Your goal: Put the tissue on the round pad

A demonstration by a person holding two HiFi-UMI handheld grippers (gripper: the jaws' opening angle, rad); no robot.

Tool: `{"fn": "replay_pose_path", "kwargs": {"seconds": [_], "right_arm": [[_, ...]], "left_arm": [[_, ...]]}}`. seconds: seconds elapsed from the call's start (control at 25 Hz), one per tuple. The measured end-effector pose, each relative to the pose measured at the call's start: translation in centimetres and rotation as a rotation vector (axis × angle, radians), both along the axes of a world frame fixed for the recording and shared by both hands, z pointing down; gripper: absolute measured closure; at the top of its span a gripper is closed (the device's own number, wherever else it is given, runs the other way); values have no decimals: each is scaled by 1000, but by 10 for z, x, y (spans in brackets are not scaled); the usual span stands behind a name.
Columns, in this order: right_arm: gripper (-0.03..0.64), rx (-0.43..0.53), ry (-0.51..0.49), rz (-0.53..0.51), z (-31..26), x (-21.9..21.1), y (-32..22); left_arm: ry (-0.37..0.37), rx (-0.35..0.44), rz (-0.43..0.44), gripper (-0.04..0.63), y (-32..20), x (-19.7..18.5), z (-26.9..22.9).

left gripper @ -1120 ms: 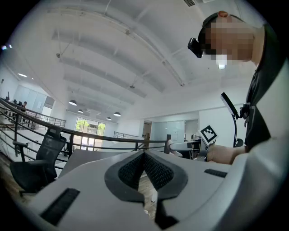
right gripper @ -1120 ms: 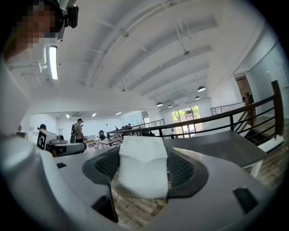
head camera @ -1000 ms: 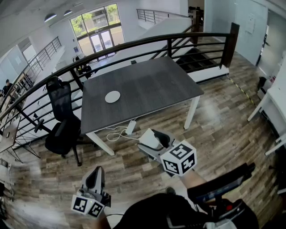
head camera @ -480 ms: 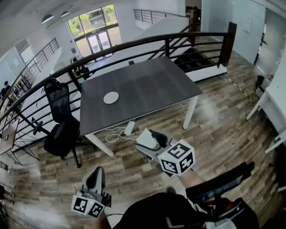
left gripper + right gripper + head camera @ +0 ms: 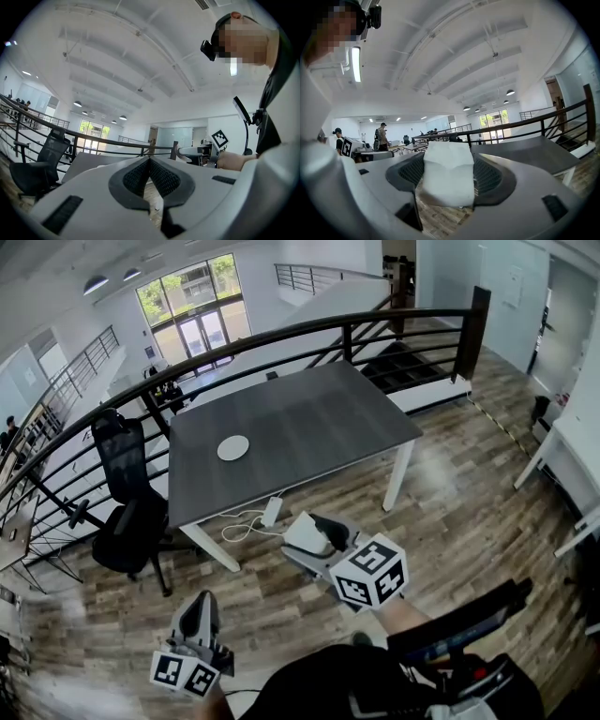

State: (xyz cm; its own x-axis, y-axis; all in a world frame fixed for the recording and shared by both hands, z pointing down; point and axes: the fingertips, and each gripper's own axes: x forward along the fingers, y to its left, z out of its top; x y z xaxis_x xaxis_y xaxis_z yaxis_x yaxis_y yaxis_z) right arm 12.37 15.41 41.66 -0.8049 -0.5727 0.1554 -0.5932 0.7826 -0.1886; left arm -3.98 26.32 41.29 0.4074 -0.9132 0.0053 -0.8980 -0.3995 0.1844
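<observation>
A folded white tissue (image 5: 446, 173) sits clamped between the jaws of my right gripper (image 5: 316, 538), held in the air in front of the table's near edge; the tissue (image 5: 308, 536) shows as a white wad at the gripper's tip. The round white pad (image 5: 232, 448) lies flat on the left part of the dark grey table (image 5: 309, 427), well beyond the gripper. My left gripper (image 5: 198, 620) hangs low at the lower left, jaws shut with nothing between them (image 5: 150, 164).
A black office chair (image 5: 127, 493) stands left of the table. A white power strip with cable (image 5: 272, 512) lies on the wood floor under the table's near edge. A black railing (image 5: 309, 329) runs behind the table. More desks stand at the right edge.
The view has shifted slightly: table and pad sit a little lower and left. My right gripper with the tissue has edged up and left; the left gripper is still.
</observation>
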Motion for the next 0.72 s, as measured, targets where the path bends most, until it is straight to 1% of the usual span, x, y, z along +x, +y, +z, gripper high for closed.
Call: {"fn": "replay_pose_path", "kwargs": {"seconds": [0.28,0.48,0.64,0.72], "right_arm": [[287,7,-6,30,-2,-14,10],[287,8,4,31,1,-36,25],[288,8,5,37,2,-53,37],[287,14,0,39,3,-59,43]], "left_arm": [[0,45,33,592,15,-13,-6],[-3,43,38,592,29,-35,-2],[16,38,38,592,43,-54,3],[40,58,42,592,50,-61,4]]}}
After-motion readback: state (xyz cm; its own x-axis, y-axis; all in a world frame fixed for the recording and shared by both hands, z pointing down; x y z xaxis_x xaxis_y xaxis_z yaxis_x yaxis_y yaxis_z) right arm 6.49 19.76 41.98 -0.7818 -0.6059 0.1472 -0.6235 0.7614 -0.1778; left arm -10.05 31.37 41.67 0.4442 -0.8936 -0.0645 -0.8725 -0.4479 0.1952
